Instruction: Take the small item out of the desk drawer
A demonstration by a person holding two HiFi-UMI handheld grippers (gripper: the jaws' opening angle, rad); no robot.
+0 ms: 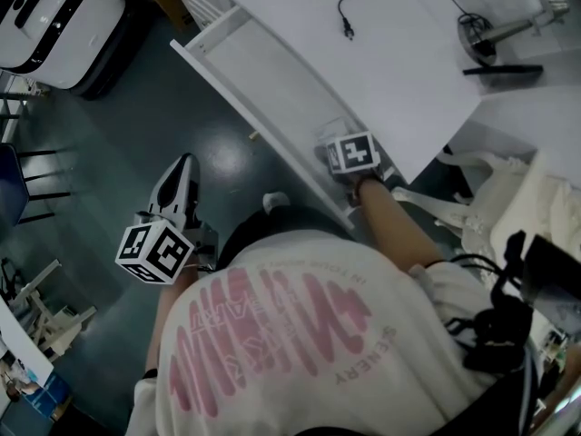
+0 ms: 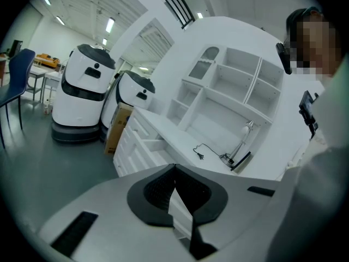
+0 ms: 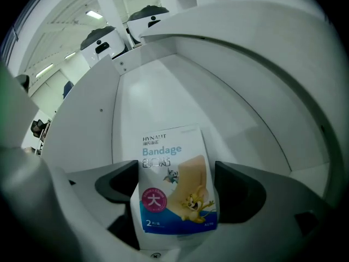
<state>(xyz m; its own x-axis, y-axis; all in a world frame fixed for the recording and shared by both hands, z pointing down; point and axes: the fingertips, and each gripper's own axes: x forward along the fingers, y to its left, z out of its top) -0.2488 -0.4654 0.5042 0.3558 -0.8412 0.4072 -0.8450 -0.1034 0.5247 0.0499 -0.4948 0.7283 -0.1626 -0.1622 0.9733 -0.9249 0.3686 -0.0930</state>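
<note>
The white desk drawer (image 1: 238, 62) stands pulled out below the desk edge. My right gripper (image 1: 338, 145) reaches down into its near end, mostly hidden under its marker cube. In the right gripper view a small bandage packet (image 3: 175, 162) with a cartoon print lies on the drawer floor (image 3: 163, 91) between the jaws of my right gripper (image 3: 174, 172), which stand wide apart and do not press on it. My left gripper (image 1: 182, 173) hangs over the floor left of the drawer, away from it. In its own view the left gripper (image 2: 174, 169) has its jaws together and holds nothing.
The white desk top (image 1: 399, 62) carries a black cable with a plug (image 1: 346, 27) and a desk lamp (image 1: 497, 33). White robot bases (image 1: 54, 21) stand at the far left, a blue chair (image 1: 9, 184) at the left edge, and a white chair (image 1: 472, 203) to the right.
</note>
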